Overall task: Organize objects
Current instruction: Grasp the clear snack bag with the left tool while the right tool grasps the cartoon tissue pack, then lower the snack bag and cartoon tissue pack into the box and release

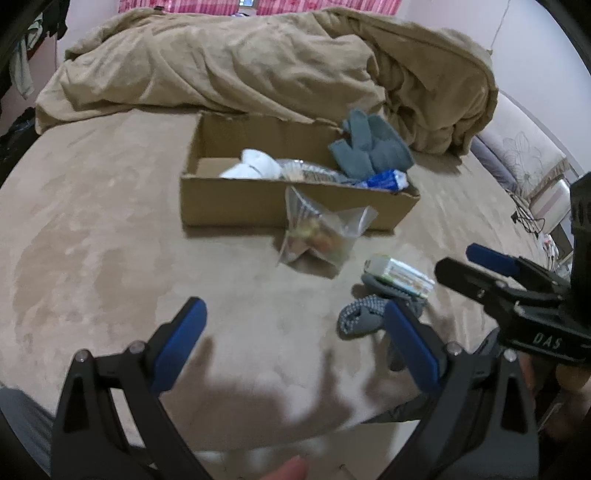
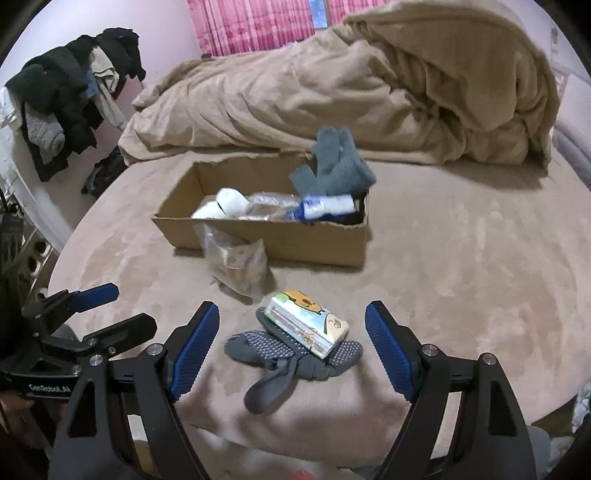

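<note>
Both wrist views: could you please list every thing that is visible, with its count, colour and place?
Box: one, brown cardboard, open, mid-bed.
Gloves: grey, over the box's far right corner; count unclear.
White roll: one, in the box, left part.
Blue-white pack: one, in the box, right part.
Clear bag: one, against the box's front wall.
Tissue pack: one, white with a cartoon, on the socks.
Socks: grey, dotted, nearest the grippers; count unclear.
Blanket: one, tan, bunched behind the box.
Clothes: dark pile, far left.
Curtain: pink, back wall.
Left gripper: black, blue pads, open.
Right gripper: the same, open over the socks.
</note>
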The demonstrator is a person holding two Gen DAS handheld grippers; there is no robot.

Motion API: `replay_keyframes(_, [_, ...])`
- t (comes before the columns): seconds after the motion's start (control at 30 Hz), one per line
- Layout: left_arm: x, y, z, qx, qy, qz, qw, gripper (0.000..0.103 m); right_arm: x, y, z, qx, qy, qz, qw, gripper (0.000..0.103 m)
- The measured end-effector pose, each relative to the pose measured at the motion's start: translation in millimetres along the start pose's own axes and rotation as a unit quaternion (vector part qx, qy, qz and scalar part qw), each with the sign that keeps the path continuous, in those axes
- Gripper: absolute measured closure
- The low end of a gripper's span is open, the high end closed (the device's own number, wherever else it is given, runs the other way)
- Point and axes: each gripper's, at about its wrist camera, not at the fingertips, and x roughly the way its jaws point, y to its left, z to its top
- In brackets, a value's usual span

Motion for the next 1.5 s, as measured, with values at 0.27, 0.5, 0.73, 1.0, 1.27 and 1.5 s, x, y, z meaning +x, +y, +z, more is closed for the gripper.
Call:
replay_keyframes(0.27, [45.4, 2.1, 13.8, 0.021, 0.012, -0.017, 0.9996, 0.005, 42.9, -21.9, -3.2, 0.024, 0.027, 0.015, 0.999, 0.019])
replay_keyframes(0.5, [63.4, 5.3, 29.5, 0.027, 0.007, -0.026, 0.9993, 0.005, 69.8, -35.5, -5.2, 0.047, 0.042, 0.041, 0.997, 0.019])
replay_keyframes(0.73, [78.0, 1.6, 37.4, 0.029, 0.015, -0.037, 0.9988, 0.005, 78.3, -30.6, -8.4, 0.039, 0.046, 0.071, 0.996, 0.033])
replay_keyframes(1.0, [96.0, -17.6, 39.4, 0.049, 0.032, -0.023, 0.9980, 0.009, 60.8, -38.9, -10.5, 0.032, 0.033, 0.064, 0.997, 0.050])
replay_keyframes(1.27, [96.5, -22.1, 38.6, 0.056, 0.024, 0.000, 0.9981, 0.043, 40.3, -56.1, -11.0, 0.042, 0.017, 0.034, 0.998, 0.054])
replay_keyframes(1.5, [61.5, -16.6, 35.5, 0.040, -0.006, 0.005, 0.9992, 0.044, 15.6, -52.2, -7.0, 0.034, -0.002, 0.027, 0.999, 0.054])
